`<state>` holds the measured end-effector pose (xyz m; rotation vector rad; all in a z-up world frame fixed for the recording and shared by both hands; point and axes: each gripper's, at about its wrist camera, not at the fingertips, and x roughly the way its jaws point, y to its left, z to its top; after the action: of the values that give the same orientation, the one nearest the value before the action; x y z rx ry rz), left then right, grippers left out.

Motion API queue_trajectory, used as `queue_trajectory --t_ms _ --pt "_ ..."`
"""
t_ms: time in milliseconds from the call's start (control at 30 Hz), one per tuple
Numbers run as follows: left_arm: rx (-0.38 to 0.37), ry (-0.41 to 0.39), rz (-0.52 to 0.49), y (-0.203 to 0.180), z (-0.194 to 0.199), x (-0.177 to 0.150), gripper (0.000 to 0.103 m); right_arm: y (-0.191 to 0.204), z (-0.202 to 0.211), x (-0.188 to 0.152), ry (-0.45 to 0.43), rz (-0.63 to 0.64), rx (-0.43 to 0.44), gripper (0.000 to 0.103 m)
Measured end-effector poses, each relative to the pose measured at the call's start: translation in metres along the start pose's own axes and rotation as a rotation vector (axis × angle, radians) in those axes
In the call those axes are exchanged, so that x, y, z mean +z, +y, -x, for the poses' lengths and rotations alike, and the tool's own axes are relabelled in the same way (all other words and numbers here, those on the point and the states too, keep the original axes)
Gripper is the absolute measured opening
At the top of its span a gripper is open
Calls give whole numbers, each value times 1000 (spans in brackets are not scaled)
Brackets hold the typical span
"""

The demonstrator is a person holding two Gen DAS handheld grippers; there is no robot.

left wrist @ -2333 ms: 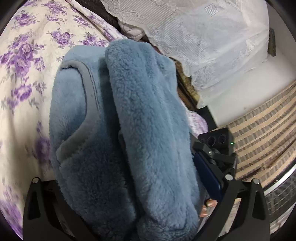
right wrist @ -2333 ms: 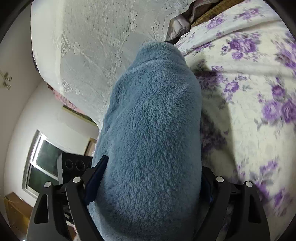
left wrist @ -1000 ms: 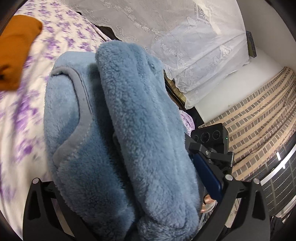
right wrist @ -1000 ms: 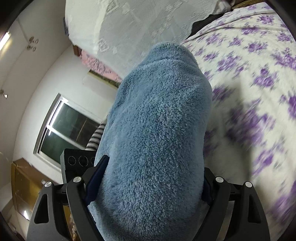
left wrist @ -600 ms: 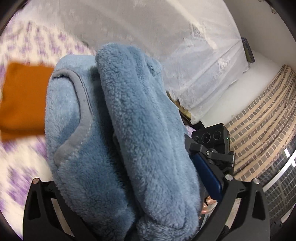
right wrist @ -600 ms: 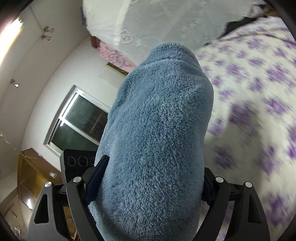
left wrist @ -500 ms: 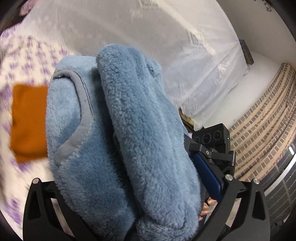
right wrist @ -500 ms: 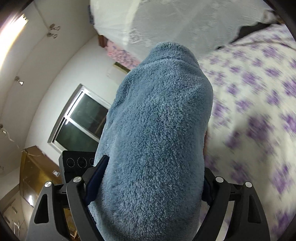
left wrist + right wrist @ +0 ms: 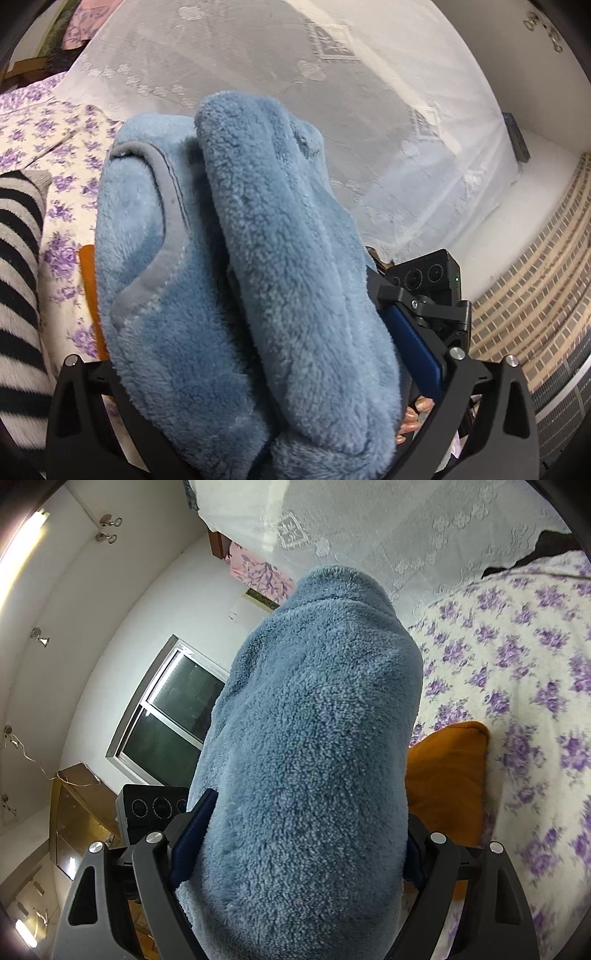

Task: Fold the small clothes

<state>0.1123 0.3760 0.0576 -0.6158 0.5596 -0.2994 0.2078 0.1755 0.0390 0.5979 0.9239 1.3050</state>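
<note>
A folded blue fleece garment [image 9: 240, 280] with grey trim fills the left wrist view, and its fuzzy back [image 9: 310, 746] fills the right wrist view. My left gripper [image 9: 258, 417] is shut on one side of the bundle. My right gripper [image 9: 295, 878] is shut on the other side. Both hold it up in the air above the bed. The right gripper's body with its blue pad also shows in the left wrist view [image 9: 417, 332]. The fingertips are buried in the fleece.
A floral purple bedspread [image 9: 524, 672] lies below. A folded orange garment [image 9: 450, 775] rests on it, also seen as a sliver [image 9: 88, 280]. A black-and-white striped garment [image 9: 18, 288] lies at the left. A white lace curtain [image 9: 295, 74] hangs behind.
Both grippers have swung the blue bundle sideways over the bed. The orange garment came into view and now sits just beside and under the bundle; the striped garment appeared at left.
</note>
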Motion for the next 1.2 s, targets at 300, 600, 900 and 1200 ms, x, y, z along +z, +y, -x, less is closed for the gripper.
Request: queue_trajectory --t_ms 300,600,900,1200 --pt "52 38 65 45 -28 2 98 -49 -40 5 38 -85 -2 86" --pt "231 57 27 56 -52 -7 99 -98 -58 0 66 -181 -5 85" --pt "359 57 -1 78 -71 -25 99 -119 -70 -7 94 -186 -30 84" --pt "489 59 -62 82 -86 -33 99 -135 -76 -13 109 -165 -73 73"
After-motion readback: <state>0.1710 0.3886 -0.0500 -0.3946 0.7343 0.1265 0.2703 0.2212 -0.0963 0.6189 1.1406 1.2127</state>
